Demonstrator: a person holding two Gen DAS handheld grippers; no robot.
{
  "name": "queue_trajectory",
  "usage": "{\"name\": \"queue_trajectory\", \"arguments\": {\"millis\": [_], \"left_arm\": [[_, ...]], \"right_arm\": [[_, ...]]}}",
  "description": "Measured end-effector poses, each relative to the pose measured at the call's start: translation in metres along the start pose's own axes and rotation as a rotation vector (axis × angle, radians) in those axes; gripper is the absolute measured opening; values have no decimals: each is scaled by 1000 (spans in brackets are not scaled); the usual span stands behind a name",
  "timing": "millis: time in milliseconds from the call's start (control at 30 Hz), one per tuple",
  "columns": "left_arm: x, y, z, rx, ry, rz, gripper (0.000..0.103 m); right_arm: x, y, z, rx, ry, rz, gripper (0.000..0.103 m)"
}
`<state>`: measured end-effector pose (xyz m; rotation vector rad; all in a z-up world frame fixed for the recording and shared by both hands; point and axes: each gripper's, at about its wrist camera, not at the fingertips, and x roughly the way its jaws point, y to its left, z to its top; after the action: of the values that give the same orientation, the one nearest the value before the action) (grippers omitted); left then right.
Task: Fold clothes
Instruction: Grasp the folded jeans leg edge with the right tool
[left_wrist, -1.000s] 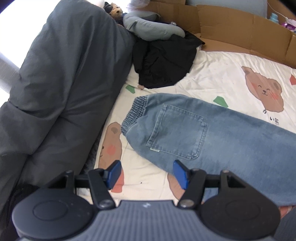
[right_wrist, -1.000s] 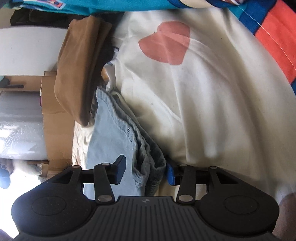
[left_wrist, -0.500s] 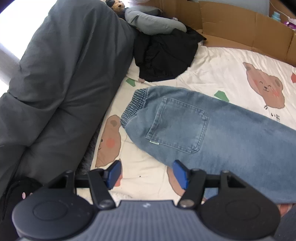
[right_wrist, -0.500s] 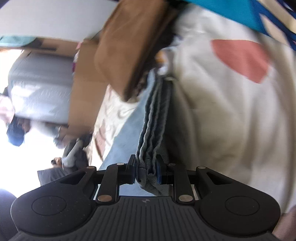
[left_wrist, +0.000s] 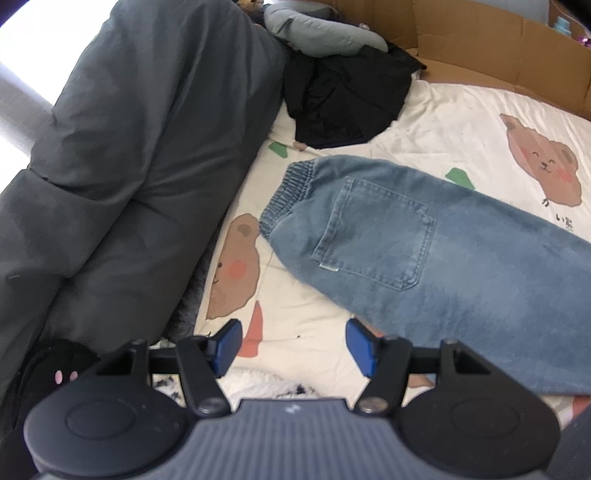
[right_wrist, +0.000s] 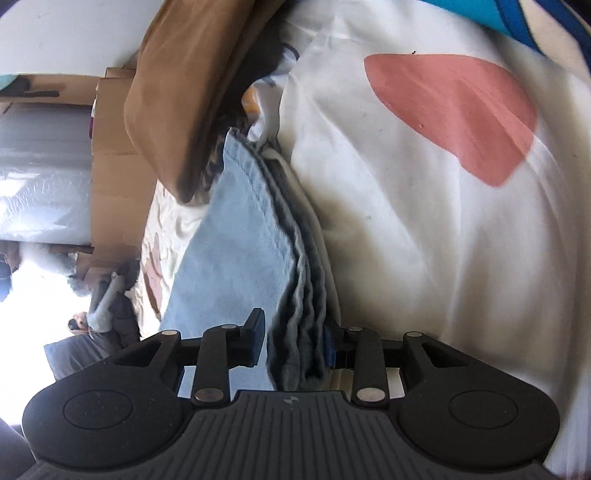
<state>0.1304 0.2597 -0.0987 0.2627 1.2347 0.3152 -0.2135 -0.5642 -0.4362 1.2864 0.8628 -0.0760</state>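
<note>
Looking down past my left gripper (left_wrist: 291, 345), I saw the jeans (left_wrist: 424, 254) lying flat on the bear-print bed sheet (left_wrist: 461, 122), elastic waistband toward the grey duvet (left_wrist: 129, 147), back pocket up. My left jaws stood wide apart with nothing between them, over bare sheet just beside the jeans' near edge. A black garment (left_wrist: 343, 99) lay beyond the waistband, and cardboard (left_wrist: 480, 48) walled the bed's far side; I could not see what it held. My right gripper (right_wrist: 293, 341) had the jeans' bunched hem edge (right_wrist: 299, 339) between its jaws, which had just been opening; one pad (right_wrist: 255, 338) stood clear of the denim. A brown cushion (right_wrist: 184, 92) crowded that end.
</note>
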Motion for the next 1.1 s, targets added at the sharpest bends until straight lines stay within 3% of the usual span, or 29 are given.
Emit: {"name": "queue_trajectory", "arguments": {"millis": [233,533,667,733,800,933,1100], "left_arm": [[-2,0,1,-18,2,-9,65],[-1,-8,-1,12,6,-32,65],[1,-10,-2,25,12,-36,65],[3,-9,-3,23,16,-34,65],[4,-8,-3,15,18,-35,65],[4,-7,-3,7,6,-44,65],[-7,-13,2,22,-48,-107,66]], "right_arm": [[19,8,25,-16,33,-5,33],[38,23,41,-110,150,-5,33],[48,30,44,-163,187,-44,34],[49,34,43,-184,193,-53,29],[49,39,41,-219,205,-67,9],[41,48,37,-260,197,-63,8],[31,67,34,-292,161,-91,8]]}}
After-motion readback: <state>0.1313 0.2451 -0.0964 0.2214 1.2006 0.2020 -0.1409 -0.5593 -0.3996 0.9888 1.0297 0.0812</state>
